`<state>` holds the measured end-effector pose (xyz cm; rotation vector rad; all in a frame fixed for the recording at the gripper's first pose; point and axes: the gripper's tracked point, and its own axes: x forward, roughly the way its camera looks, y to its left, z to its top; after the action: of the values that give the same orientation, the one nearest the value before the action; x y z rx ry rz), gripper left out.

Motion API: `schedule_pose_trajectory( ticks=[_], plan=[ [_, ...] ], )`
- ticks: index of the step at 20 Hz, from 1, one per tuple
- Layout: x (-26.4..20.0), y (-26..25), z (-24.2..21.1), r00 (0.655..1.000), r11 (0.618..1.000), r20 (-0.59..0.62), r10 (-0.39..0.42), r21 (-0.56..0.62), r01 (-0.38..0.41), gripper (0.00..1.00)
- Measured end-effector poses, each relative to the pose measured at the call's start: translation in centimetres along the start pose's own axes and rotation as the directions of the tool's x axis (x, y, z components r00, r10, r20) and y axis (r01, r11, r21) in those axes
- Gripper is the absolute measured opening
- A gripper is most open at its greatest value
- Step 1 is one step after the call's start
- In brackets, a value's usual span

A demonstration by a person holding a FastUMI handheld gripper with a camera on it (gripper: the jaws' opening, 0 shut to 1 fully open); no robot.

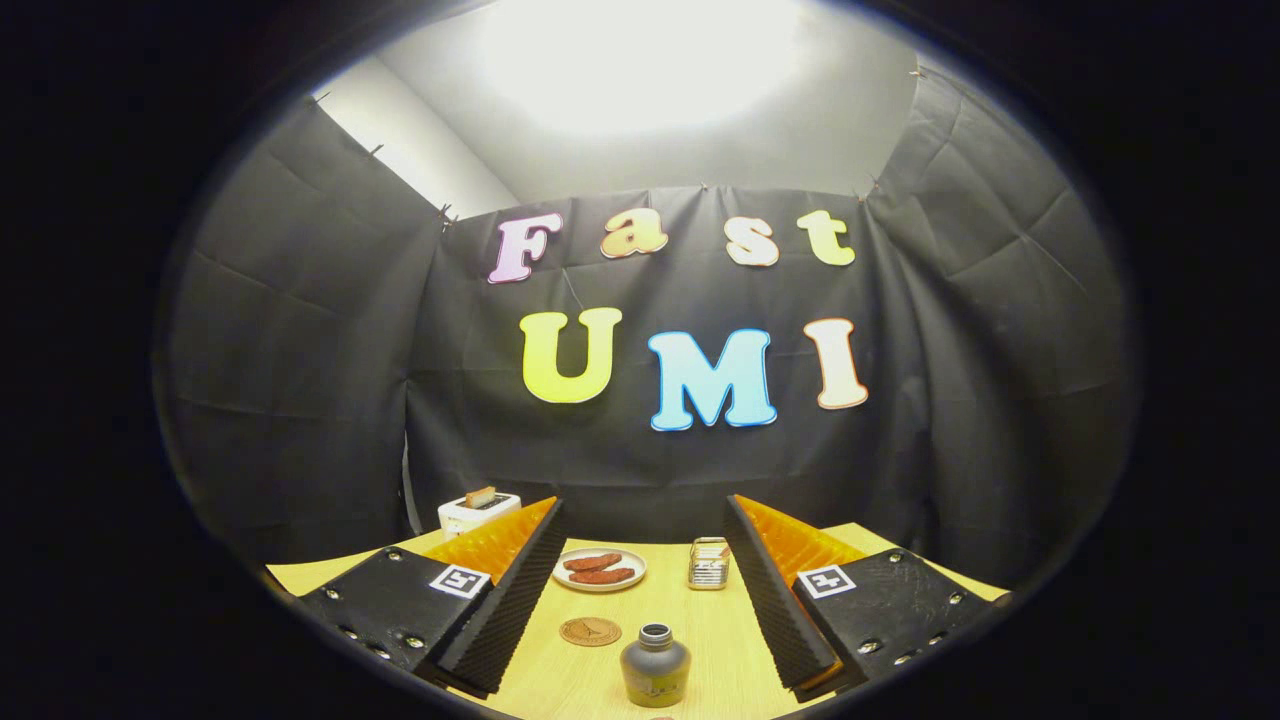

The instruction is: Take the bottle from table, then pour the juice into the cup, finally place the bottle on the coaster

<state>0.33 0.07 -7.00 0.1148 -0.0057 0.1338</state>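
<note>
Spanning the yellow table [700, 640], the gripper [645, 560] holds its fingers spread wide apart and empty, with the small grey bottle [655, 665] standing upright between them, the plate of sausages [599, 570] and glass cup [709, 563] beyond, the round coaster [590, 631] just beside the bottle.

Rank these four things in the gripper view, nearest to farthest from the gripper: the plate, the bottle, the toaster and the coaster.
The open gripper looks forward over the table.
1. Bottle: between the fingers, closest in.
2. Coaster: just beyond the bottle, nearer the left finger.
3. Plate: farther on, holding sausages.
4. Toaster: farthest, at the wall behind the left finger.
</note>
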Motion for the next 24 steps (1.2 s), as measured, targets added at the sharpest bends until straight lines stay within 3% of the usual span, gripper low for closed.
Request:
schedule_pose_trajectory(
  ticks=[12,24],
  plan=[
    [2.1,-0.9,-9.8,0.990,0.999,-0.128,0.053,0.003,-0.053,0.97],
    [2.7,-0.7,-21.0,0.939,0.997,-0.334,0.079,0.003,-0.083,0.97]
  ],
)
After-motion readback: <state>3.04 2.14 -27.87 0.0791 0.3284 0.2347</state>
